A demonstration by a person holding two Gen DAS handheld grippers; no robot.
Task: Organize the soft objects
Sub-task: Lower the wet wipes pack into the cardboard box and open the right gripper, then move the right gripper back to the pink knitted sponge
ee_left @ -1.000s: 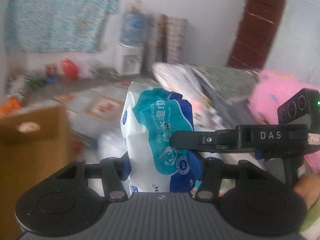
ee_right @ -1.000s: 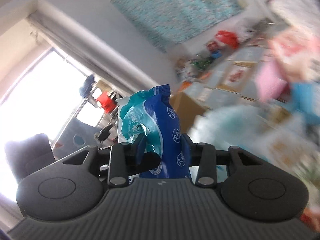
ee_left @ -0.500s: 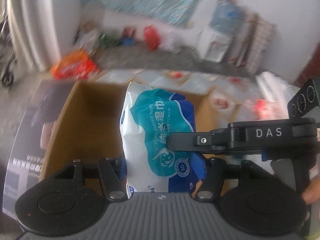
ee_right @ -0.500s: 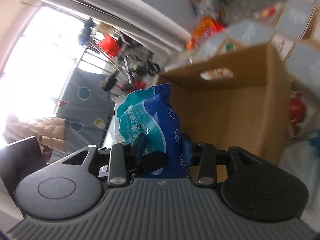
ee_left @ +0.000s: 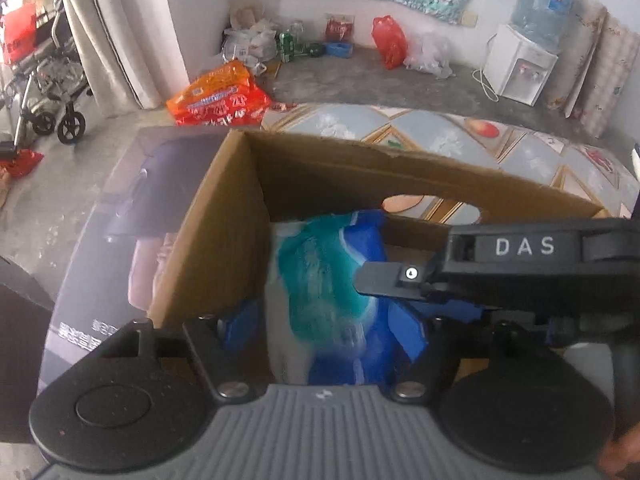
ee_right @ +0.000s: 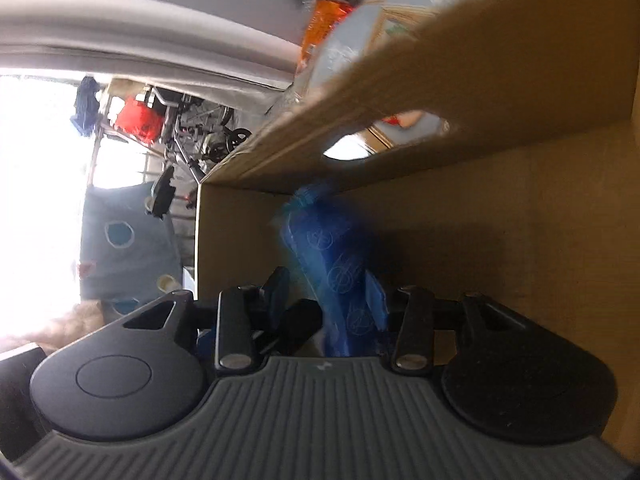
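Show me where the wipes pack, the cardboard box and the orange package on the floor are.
wipes pack (ee_left: 320,280), left wrist view, on its teal front panel.
cardboard box (ee_left: 224,236), left wrist view, on its left inner wall.
orange package (ee_left: 218,96), left wrist view, on its top face.

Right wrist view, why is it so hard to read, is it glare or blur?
Both: in the right wrist view the window is blown out white, and the wipes pack is smeared by motion; in the left wrist view the wipes pack is blurred too, while the cardboard box stays sharp.
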